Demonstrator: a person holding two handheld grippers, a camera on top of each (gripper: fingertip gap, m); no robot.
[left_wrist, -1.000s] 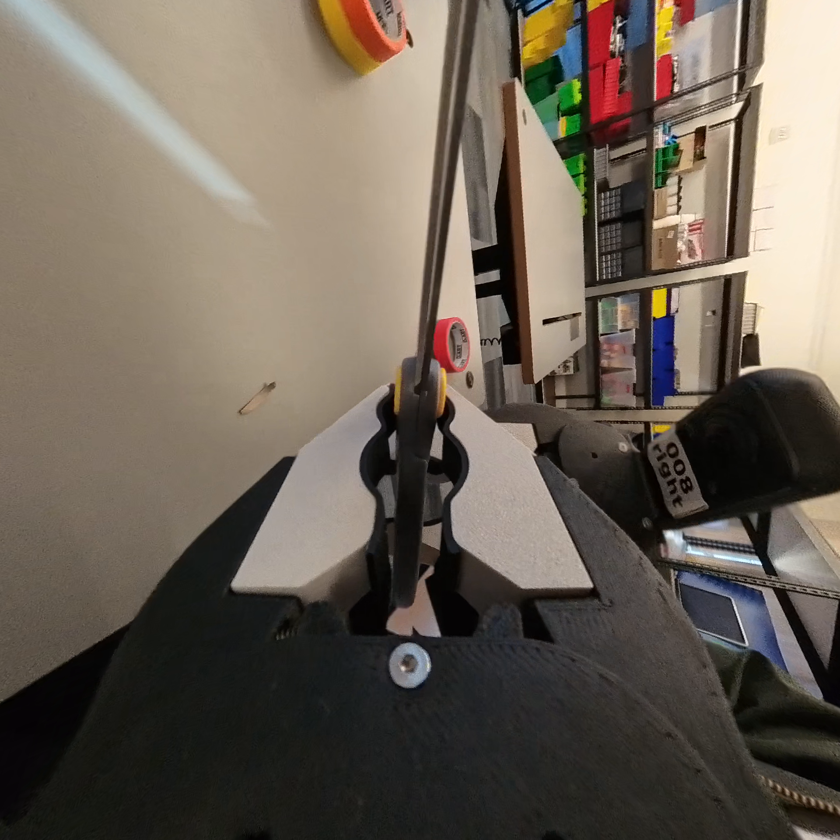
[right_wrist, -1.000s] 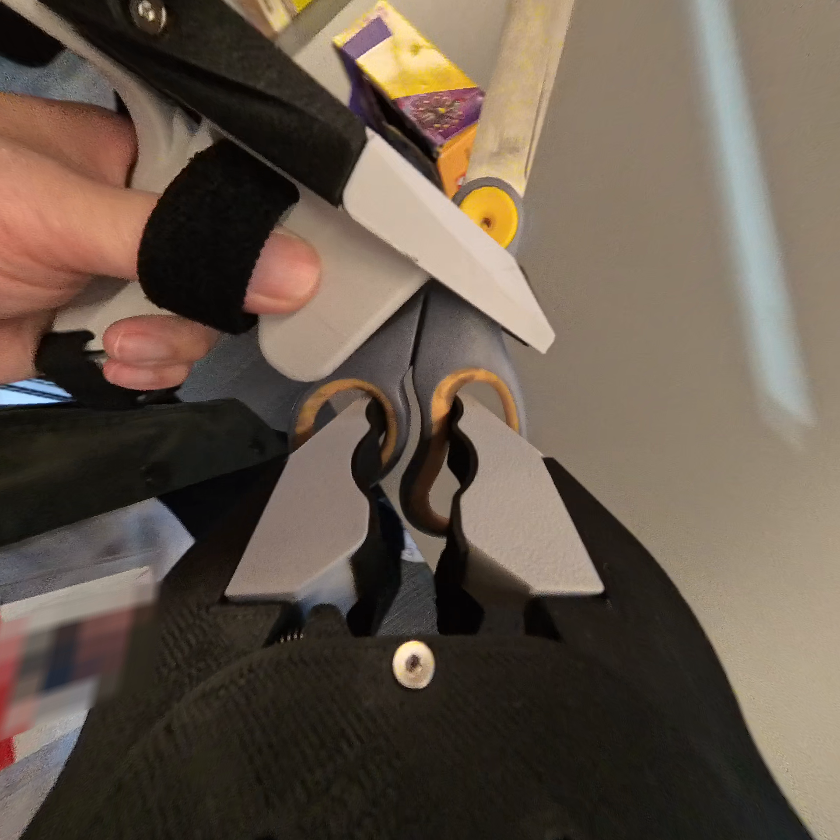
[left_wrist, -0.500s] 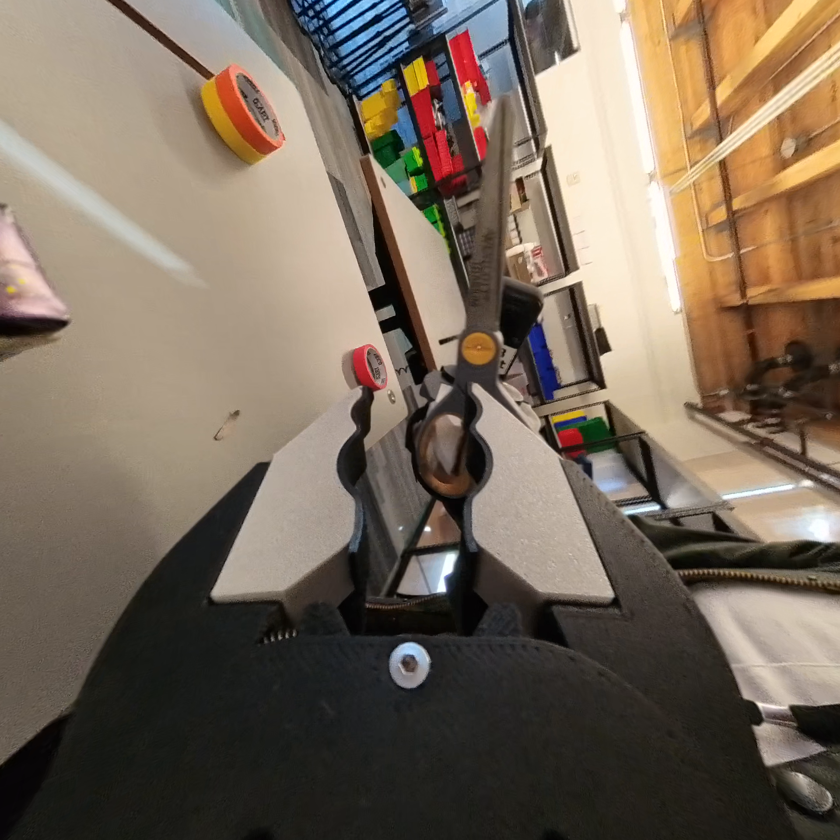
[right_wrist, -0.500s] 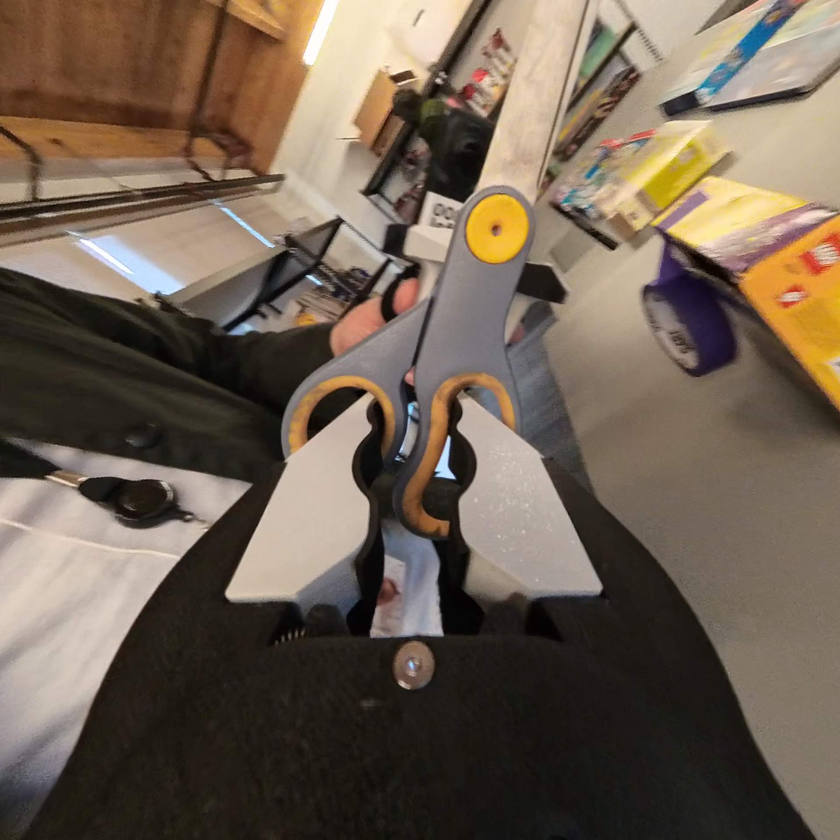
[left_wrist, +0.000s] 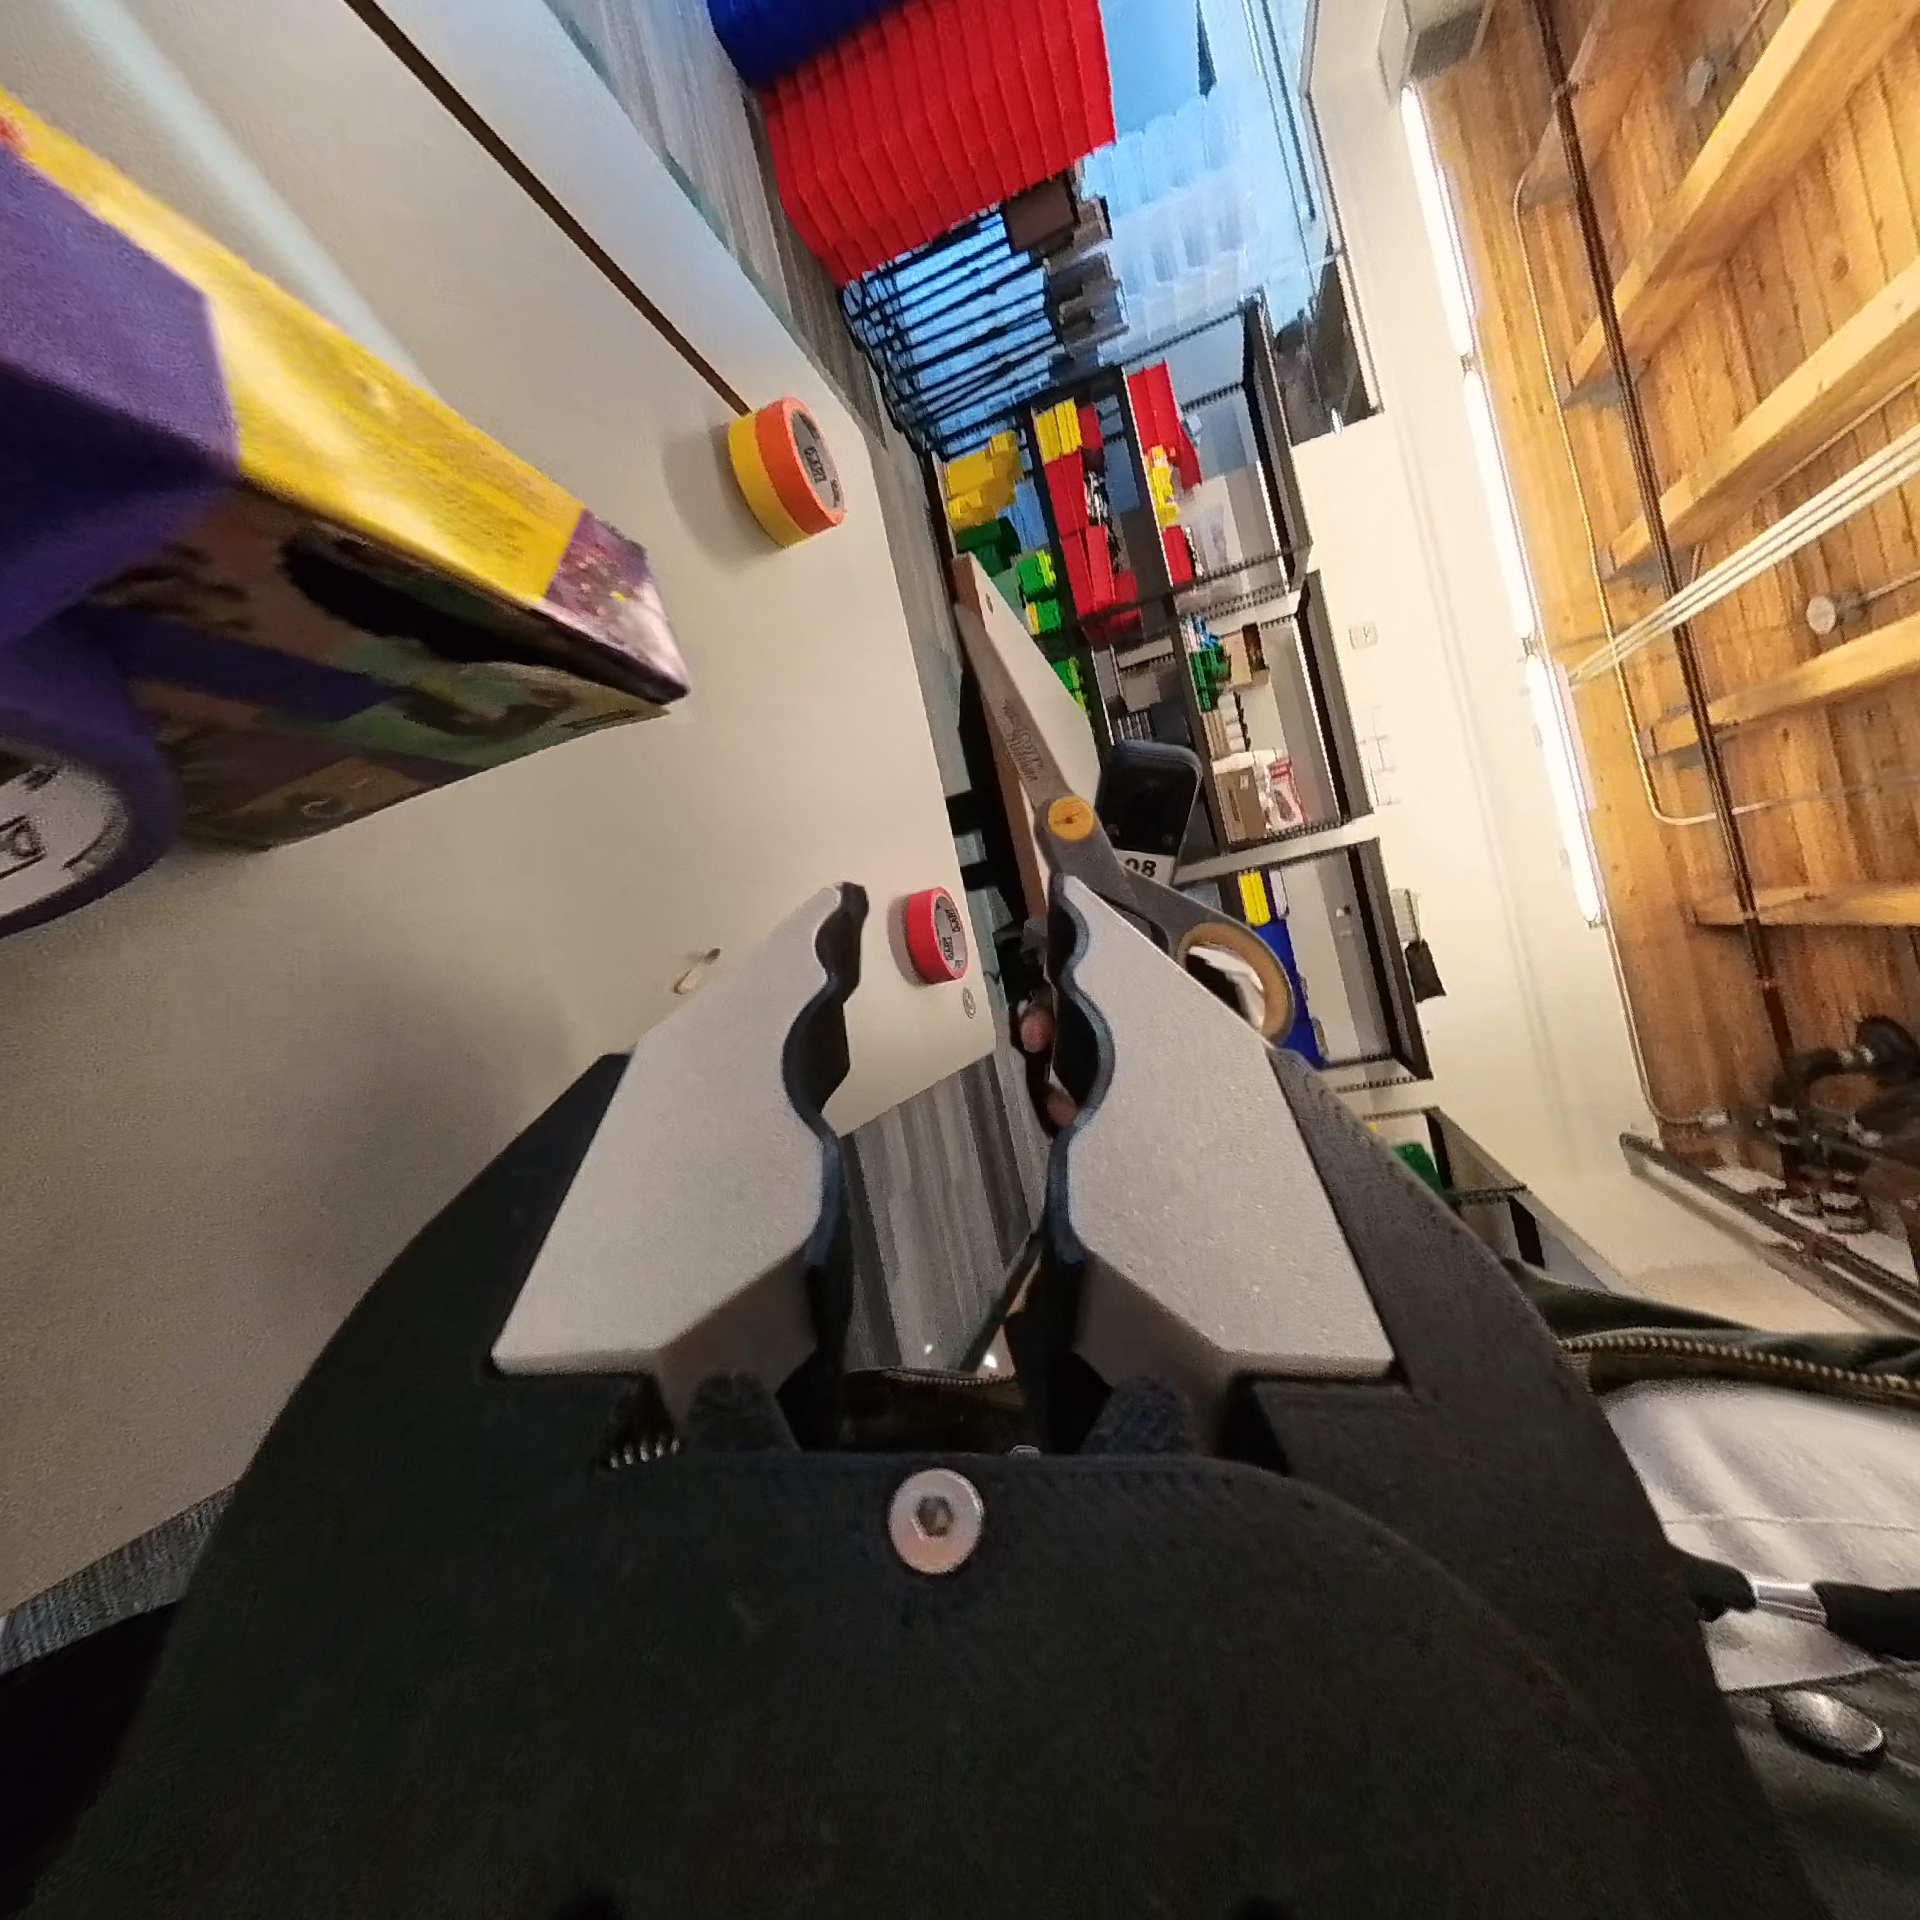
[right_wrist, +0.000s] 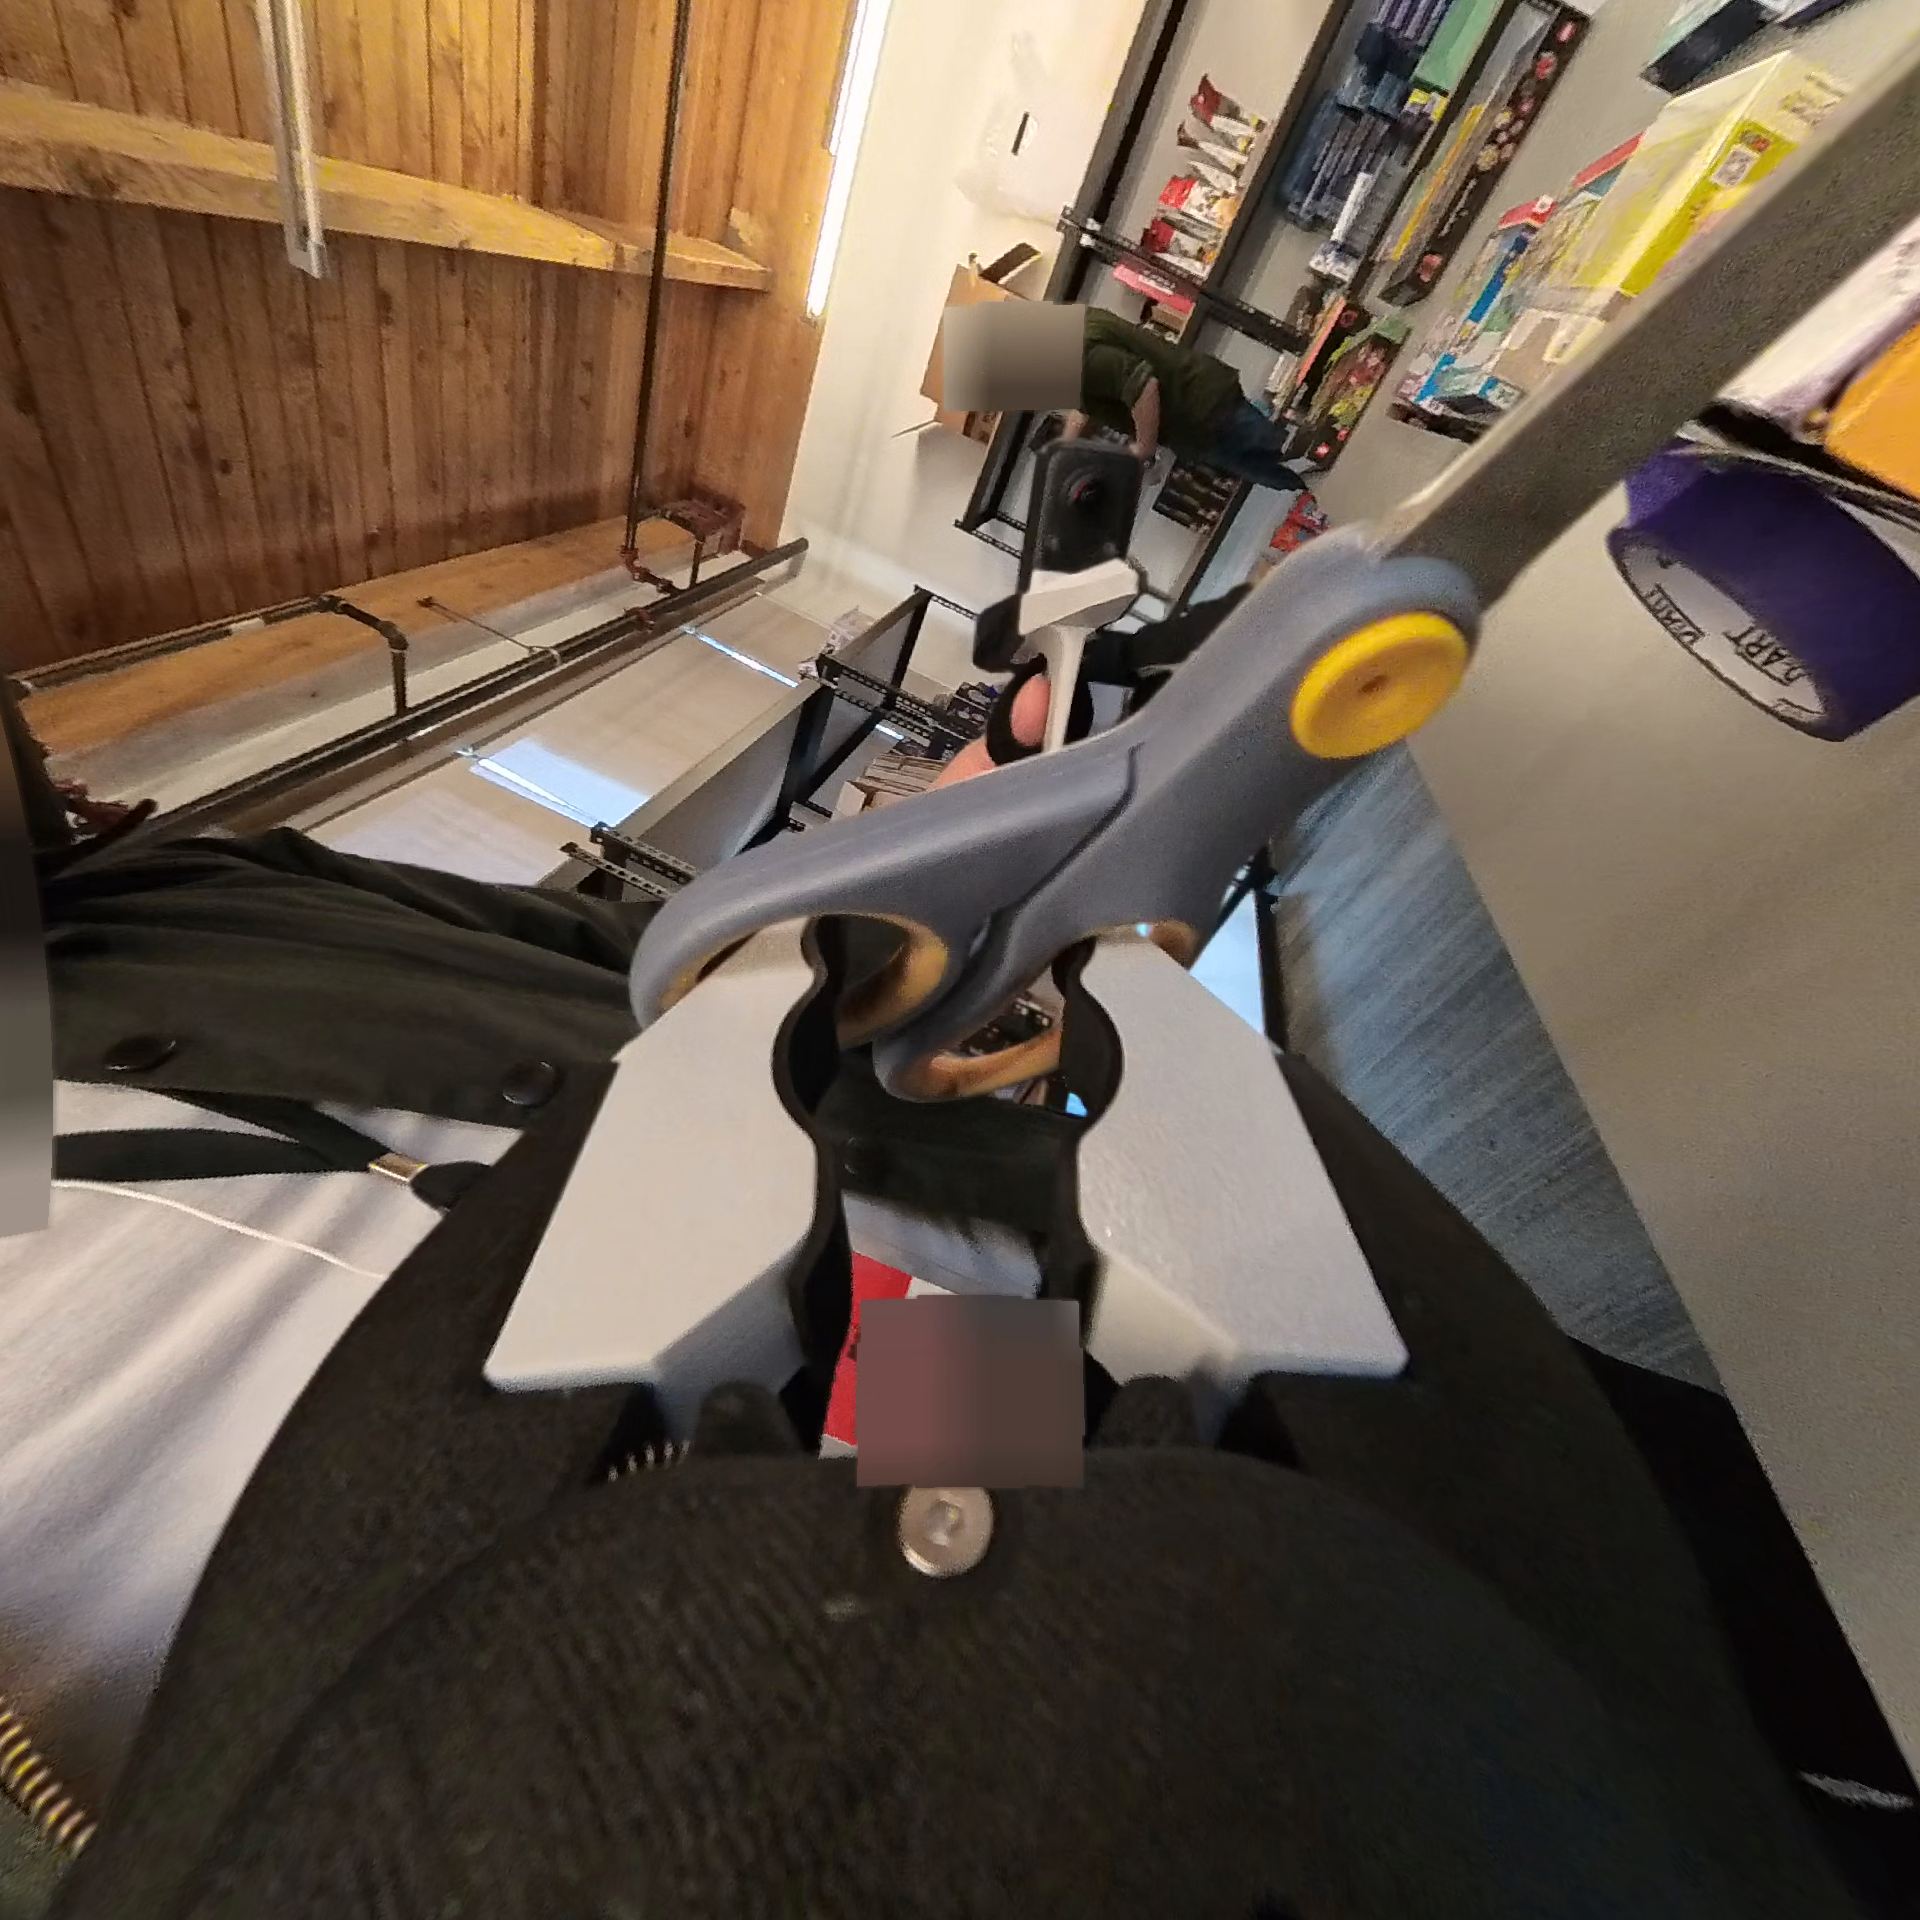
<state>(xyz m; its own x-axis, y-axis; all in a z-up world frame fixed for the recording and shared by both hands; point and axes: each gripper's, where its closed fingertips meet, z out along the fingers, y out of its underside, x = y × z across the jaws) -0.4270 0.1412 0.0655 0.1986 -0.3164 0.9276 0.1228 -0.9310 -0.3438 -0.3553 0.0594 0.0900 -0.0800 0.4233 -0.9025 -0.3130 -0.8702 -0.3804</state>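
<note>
Right gripper rolled on its side, pointing along the table edge and across the wearer's dark jacket. Jaws parted, not clamped. Seems to carry the scissors with 1 fingertip threaded through each of the 2 orange-lined loops, grey handles crossing the tips at a slant. Yellow pivot up and to the right of the tips, 1 blade running on toward the upper right corner. Scissors off the table, in the air beside its edge.

Purple tape just right of the scissors' pivot, on the table, under a box corner. Beyond the scissors, facing back: the left gripper, far off and small in the right wrist view, with a hand wrapped round its grip under a black strap. Farther behind the scissors, a person bent over by the shelves.

Left gripper likewise rolled, table standing like a wall on its left. Fingers wide apart, nothing between them. Scissors just past its right fingertip, apart from it. Red tape left of the scissors, orange-yellow tape farther up and left, purple-yellow box well left of them.
</note>
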